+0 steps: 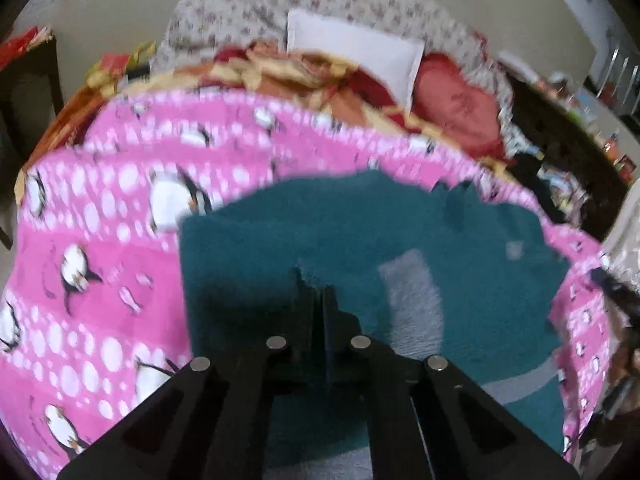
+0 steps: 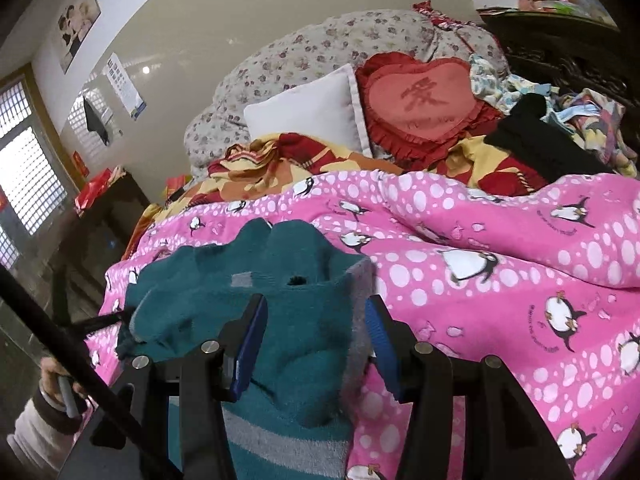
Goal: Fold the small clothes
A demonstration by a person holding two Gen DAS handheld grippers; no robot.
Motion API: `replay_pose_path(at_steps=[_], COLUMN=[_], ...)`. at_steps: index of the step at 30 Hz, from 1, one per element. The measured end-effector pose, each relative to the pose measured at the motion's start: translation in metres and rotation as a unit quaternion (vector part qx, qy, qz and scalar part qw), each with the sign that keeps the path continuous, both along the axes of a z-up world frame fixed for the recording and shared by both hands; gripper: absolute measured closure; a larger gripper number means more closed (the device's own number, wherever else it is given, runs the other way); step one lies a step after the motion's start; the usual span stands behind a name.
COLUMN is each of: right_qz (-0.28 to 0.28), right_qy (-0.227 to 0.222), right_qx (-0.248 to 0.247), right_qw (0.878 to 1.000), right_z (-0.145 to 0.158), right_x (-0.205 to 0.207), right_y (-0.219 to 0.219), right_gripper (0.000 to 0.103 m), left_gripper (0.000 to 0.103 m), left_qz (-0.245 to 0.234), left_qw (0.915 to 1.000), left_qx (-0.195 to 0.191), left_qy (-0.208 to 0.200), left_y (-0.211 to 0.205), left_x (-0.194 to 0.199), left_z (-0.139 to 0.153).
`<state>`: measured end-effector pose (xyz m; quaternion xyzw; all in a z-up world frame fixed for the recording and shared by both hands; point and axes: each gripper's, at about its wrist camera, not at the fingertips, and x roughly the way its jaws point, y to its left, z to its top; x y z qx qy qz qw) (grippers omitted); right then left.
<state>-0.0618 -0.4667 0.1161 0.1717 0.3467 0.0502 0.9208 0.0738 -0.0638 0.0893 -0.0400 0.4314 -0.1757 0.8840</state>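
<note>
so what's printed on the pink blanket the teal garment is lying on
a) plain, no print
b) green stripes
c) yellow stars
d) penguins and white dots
d, since the pink blanket under the teal garment carries black-and-white penguins among white dots, plain in the right wrist view and blurred but readable in the left wrist view.

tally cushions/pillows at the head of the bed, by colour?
White pillow: 1
Red heart cushion: 1
Total: 2
</note>
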Motion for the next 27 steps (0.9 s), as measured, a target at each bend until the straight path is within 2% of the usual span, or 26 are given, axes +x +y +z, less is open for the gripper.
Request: replay_pose_path(at_steps=[4,6,10,15,18,23,27], right_qz=[-0.011,-0.022,-0.024,-0.026,-0.024,-0.03,-0.031], right_qy=[0.005,0.008,0.014,0.014,0.009,0.012,0.015], right_qx=[0.004,0.017,0.035,0.03,0.033,0.036,0.041], right_qw=[1.0,1.0,0.999,0.999,0.999,0.999,0.999], right_z=[-0.01,-0.014,-0.02,-0.017,-0.014,-0.015,-0.018], right_x=[0.012,0.014,0.013,0.01,0.007,0.008,0.013], right_y=[0.003,-0.001,-0.004,-0.007,-0.009,-0.01,-0.009], right_gripper=[0.048,0.047,0.047,0.046,0.045,0.04,0.038], left_gripper=[0.1,0.1,0.1,0.1,0.1,0.1,0.1], left_qz=[-0.013,-0.015,-0.012,-0.006,0.007,0.041,0.041], left_qw=[0.9994,0.9993,0.9997,0.9998,0.9998,0.9991,0.9991], left_qx=[-0.004,0.002,0.0,-0.009,-0.006,0.005,-0.004], left_qy=[-0.032,-0.035,-0.02,-0.014,-0.02,-0.001,-0.01], left_y=[0.007,0.008,0.013,0.025,0.035,0.046,0.049], left_x=[-0.011,-0.013,-0.013,-0.018,-0.017,-0.003,-0.005], left_z=[0.026,0.027,0.019,0.011,0.01,-0.004,0.004])
